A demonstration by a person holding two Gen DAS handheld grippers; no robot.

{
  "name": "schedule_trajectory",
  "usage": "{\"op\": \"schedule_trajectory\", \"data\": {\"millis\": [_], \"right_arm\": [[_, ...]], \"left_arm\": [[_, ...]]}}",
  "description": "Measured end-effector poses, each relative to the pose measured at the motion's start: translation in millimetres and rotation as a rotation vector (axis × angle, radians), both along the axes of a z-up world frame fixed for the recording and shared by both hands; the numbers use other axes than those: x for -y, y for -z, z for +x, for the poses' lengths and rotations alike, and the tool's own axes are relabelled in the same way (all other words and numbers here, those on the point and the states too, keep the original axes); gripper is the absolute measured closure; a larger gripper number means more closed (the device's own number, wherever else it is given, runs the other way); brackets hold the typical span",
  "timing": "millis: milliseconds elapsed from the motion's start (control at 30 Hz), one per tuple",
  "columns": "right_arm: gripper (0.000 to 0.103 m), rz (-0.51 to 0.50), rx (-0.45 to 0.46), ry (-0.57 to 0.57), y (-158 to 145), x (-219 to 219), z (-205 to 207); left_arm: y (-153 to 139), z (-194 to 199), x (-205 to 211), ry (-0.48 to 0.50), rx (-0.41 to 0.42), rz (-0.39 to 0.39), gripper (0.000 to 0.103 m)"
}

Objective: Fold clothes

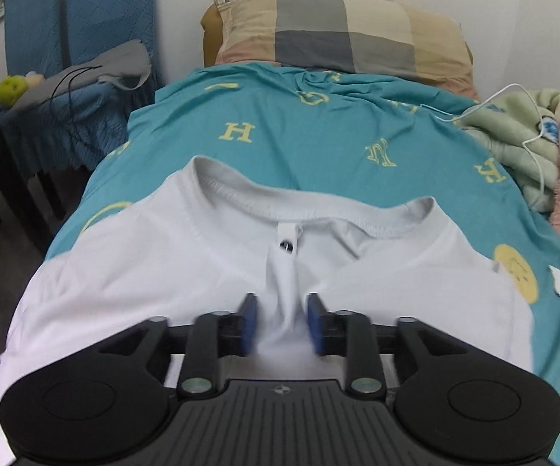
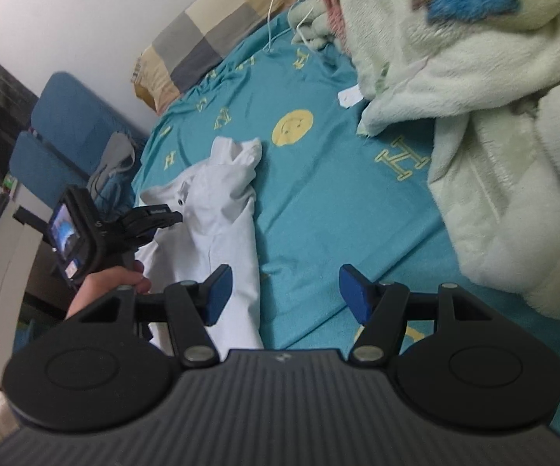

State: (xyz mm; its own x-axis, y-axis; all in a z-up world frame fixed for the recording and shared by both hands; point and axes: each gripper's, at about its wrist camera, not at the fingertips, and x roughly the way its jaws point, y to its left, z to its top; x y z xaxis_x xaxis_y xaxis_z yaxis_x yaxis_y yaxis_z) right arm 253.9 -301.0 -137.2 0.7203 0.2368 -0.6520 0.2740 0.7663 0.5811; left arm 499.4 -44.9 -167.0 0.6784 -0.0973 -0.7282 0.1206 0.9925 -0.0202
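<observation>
On the bed (image 1: 318, 136), white shirt (image 1: 143, 272) collar faces pillow (image 1: 338, 27).

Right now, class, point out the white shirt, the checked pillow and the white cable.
white shirt (image 1: 132, 283), left wrist view, left shoulder panel.
checked pillow (image 1: 342, 31), left wrist view, middle of its front.
white cable (image 1: 538, 132), left wrist view, hanging stretch.

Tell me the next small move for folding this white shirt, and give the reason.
Probably bring the right gripper down onto the near edge of the white shirt and close it. The left gripper already pinches a ridge of fabric just below the collar, while the right one hangs open and empty over the teal bedsheet. A fold likely needs both ends held.
</observation>
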Motion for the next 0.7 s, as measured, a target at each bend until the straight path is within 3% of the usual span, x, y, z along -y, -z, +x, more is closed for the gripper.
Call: {"op": "schedule_trajectory", "data": {"millis": [33,167,333,433,700], "right_arm": [[0.039,-0.008,-0.003,-0.02,0,-4,2],[0.039,-0.058,0.005,-0.1,-4,-20,3],[0.039,-0.097,0.041,-0.162,-13,-30,-12],[0.039,-0.119,0.059,-0.175,-19,-34,-24],[0.04,-0.186,0.078,-0.203,-41,-38,-77]], "left_arm": [[-7,-11,-3,0.007,0.002,-0.007,0.058],[-43,-78,-13,0.065,0.031,-0.015,0.052],[-79,-198,-21,0.104,0.053,-0.047,0.049],[-89,-271,-23,0.123,0.044,-0.062,0.049],[-82,-418,-21,0.193,-0.008,-0.16,0.05]]}}
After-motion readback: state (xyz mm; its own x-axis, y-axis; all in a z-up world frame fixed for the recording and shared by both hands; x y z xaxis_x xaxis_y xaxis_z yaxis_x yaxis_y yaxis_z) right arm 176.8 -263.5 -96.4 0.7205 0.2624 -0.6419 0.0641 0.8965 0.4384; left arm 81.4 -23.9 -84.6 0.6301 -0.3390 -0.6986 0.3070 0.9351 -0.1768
